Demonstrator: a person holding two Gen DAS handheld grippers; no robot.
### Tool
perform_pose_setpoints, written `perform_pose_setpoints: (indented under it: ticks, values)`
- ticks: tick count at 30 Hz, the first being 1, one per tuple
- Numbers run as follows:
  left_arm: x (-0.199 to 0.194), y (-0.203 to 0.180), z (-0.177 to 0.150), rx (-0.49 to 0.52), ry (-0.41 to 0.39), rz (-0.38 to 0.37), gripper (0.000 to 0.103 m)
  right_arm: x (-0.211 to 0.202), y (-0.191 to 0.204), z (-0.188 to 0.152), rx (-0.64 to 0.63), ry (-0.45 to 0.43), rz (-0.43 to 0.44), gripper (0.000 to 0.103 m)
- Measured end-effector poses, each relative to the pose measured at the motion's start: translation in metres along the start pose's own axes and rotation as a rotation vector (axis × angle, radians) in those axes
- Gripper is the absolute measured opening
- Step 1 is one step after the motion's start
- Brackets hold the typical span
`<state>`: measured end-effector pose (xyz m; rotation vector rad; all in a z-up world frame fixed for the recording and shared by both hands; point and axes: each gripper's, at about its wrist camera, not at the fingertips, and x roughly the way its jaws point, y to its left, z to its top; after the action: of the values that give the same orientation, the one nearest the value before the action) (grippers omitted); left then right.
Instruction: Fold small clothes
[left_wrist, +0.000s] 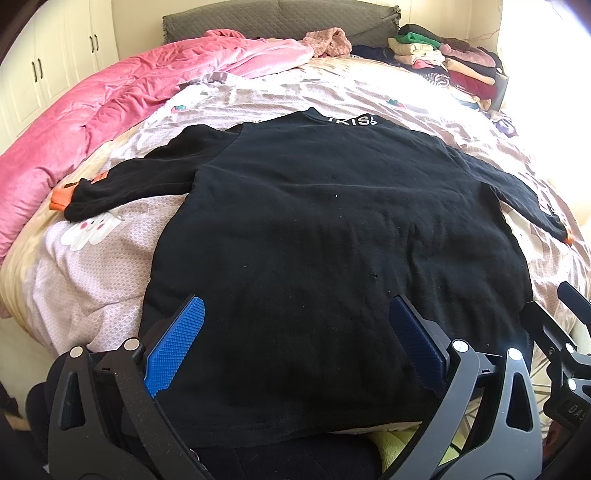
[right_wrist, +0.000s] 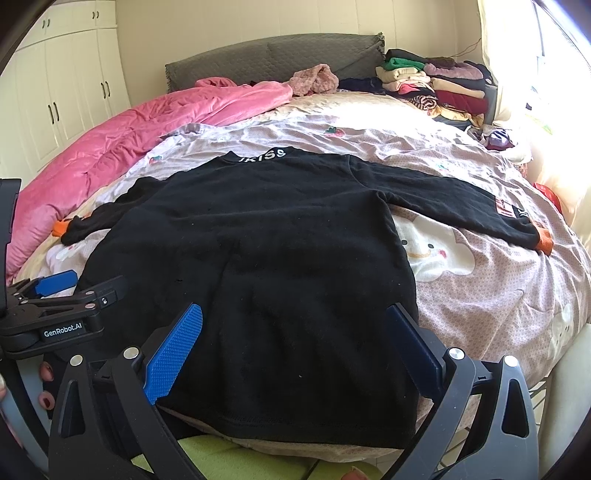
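The bed (left_wrist: 110, 258) carried a black sweater (left_wrist: 332, 229) laid flat, sleeves out. Its hem lay between and just beyond the spread jaws of the left gripper (left_wrist: 295, 343) and right gripper (right_wrist: 291, 347), apparently untouched by either.

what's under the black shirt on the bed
The black shirt lies spread flat on the pink cartoon-print sheet. Whatever the sheet shows beneath its body is covered.

Black shirt (right_wrist: 258, 258) flat on bed (right_wrist: 498, 295) (sleeves spread); right gripper (right_wrist: 295, 347) agape above hem.
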<state>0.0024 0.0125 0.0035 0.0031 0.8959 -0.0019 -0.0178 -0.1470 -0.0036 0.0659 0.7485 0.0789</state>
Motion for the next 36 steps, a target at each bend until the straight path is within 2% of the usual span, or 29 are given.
perform_pose_setpoints:
  ticks: [12,36]
  values:
    - [0.018,-0.010,0.033,0.018,0.031,-0.025,0.094,0.011,-0.026,0.016,0.051,0.011,-0.021,0.099]
    - [0.057,-0.028,0.129,0.032,0.034,-0.037,0.094,0.036,-0.144,0.083,0.246,-0.064,-0.164,0.099]
